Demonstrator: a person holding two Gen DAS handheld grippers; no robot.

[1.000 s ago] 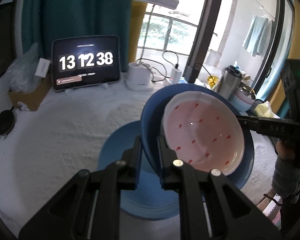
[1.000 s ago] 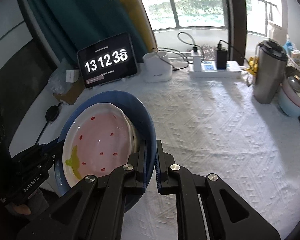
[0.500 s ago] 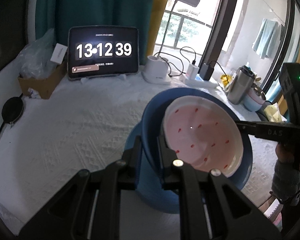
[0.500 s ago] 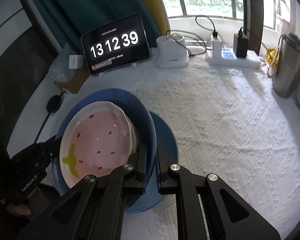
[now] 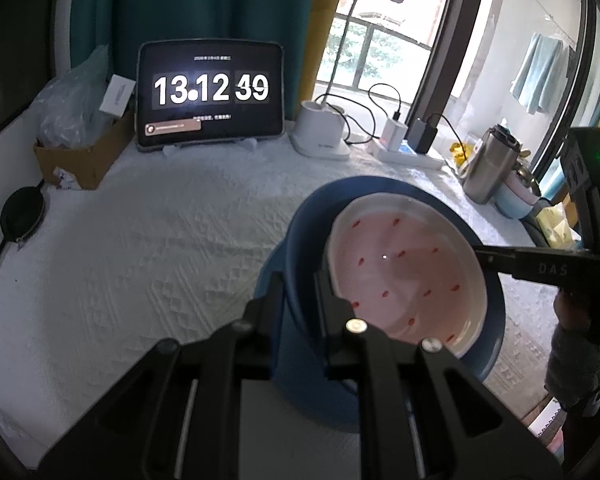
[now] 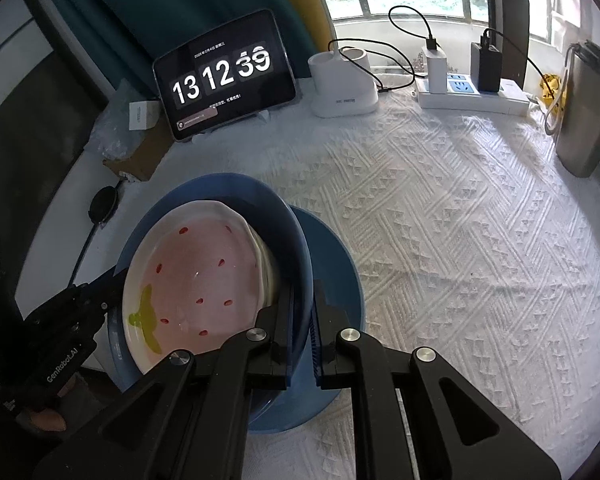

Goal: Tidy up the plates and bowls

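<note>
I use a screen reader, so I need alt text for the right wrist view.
The right gripper clamps the rim of a blue bowl holding a pink strawberry-pattern dish, above a blue plate on a white tablecloth. The left gripper grips the bowl's opposite rim.

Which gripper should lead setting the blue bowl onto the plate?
Neither alone. The left gripper and right gripper clamp opposite rims of the deep blue bowl, over the flat blue plate; lower together.

Tablecloth (image 6: pixel 440 216) open mid-table — tablet (image 6: pixel 224 74), flask (image 6: pixel 586 112) border back.
</note>
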